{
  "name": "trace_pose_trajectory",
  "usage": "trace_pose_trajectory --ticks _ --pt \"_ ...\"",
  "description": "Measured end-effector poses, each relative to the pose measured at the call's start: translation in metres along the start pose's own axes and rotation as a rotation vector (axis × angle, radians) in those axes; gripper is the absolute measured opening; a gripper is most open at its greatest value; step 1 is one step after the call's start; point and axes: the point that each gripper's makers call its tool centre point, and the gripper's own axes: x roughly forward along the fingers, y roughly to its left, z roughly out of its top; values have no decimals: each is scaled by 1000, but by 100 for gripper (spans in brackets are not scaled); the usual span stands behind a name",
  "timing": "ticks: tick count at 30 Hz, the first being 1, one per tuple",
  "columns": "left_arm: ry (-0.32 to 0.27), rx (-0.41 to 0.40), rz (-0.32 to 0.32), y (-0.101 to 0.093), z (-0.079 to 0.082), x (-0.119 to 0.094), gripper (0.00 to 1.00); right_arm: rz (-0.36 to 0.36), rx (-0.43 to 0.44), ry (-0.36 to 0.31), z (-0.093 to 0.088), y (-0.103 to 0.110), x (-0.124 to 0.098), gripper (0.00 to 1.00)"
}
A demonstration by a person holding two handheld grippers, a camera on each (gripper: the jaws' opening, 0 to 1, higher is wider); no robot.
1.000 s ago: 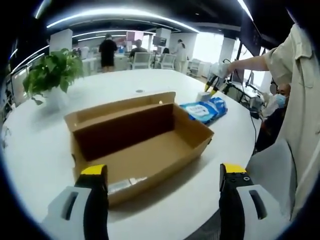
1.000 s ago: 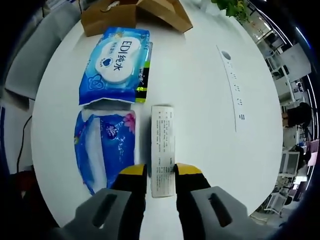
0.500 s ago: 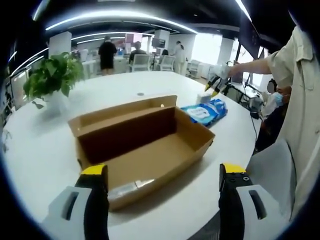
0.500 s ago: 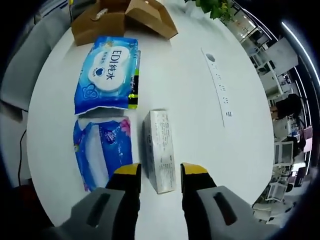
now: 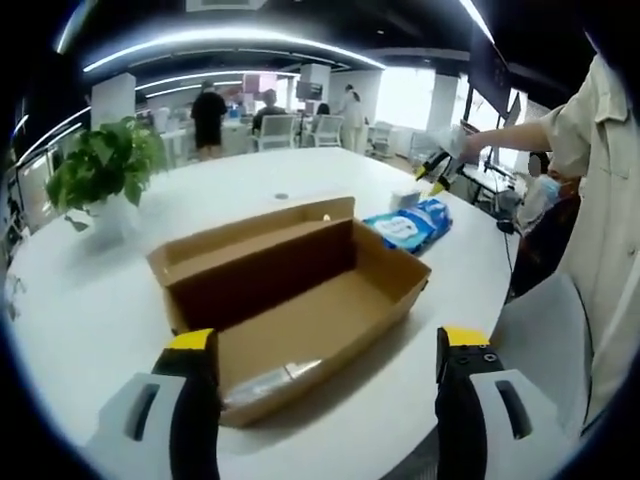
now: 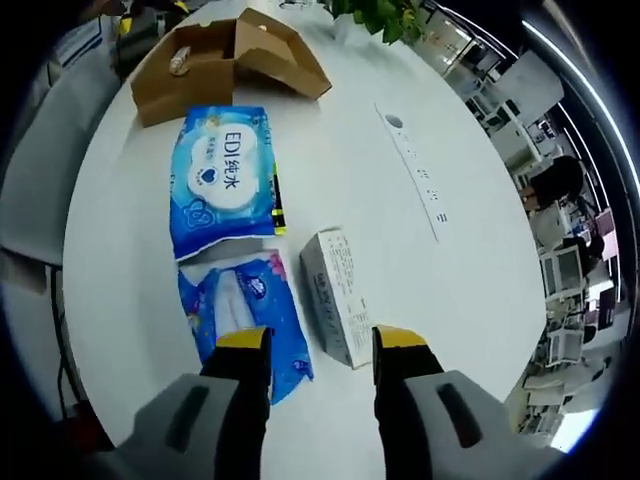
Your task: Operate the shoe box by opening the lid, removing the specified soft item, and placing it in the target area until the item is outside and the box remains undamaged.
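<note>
Left gripper view: the left gripper [image 5: 318, 360] hangs released over the near edge of the white counter [image 5: 90, 290], jaws spread wide and grasping nothing; the shoe box [image 5: 290, 290] lies open on the counter just beyond the jaws, lid folded back, its long axis running from the near edge toward the far right; its visible floor is bare; two blue soft packs [image 5: 412, 222] lie just past the box's far end, near the right edge; the right gripper [image 5: 436, 170] hangs above them in a person's hand; a potted plant [image 5: 100, 165] stands toward the far left edge.

Right gripper view: the right gripper [image 6: 320, 345] is released, jaws apart above the counter [image 6: 420, 270]; a small white carton [image 6: 338, 295] lies between and just beyond the fingertips, untouched, long axis pointing away toward the box; a dark blue soft pack [image 6: 245, 315] lies beside it; a light blue wipes pack [image 6: 222, 175] lies further on, long axis in line with the shoe box [image 6: 225, 55] at the far edge.
</note>
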Motion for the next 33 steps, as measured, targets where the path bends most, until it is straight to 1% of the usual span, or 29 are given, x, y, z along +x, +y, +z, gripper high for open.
trace_pose_trajectory --ticks 4,7,10,12,17,21,25,28,30,33 --pt "-1 5 -10 2 -2 -2 90 -22 99 -46 7 8 -8 40" --pt "-1 10 -17 4 -2 -3 90 -31 130 -62 10 14 -12 43" --pt "6 22 -28 8 -2 -3 88 -44 183 -90 18 24 -18 46" --pt "13 23 -39 10 -1 -2 88 -52 192 -103 22 29 -21 50" --pt "38 39 -62 15 -2 0 85 -72 216 -130 34 45 -30 56" --pt "64 63 -83 18 -2 3 83 -97 253 -169 44 56 -38 60" --pt "98 101 -111 20 -2 6 81 -109 270 -190 51 68 -42 64" --pt "109 125 -121 23 1 7 79 -106 310 -215 56 77 -44 67" --pt "119 135 -132 25 4 7 76 -109 335 -238 59 82 -44 72" --pt "135 161 -140 29 7 9 75 -115 350 -254 63 90 -47 75"
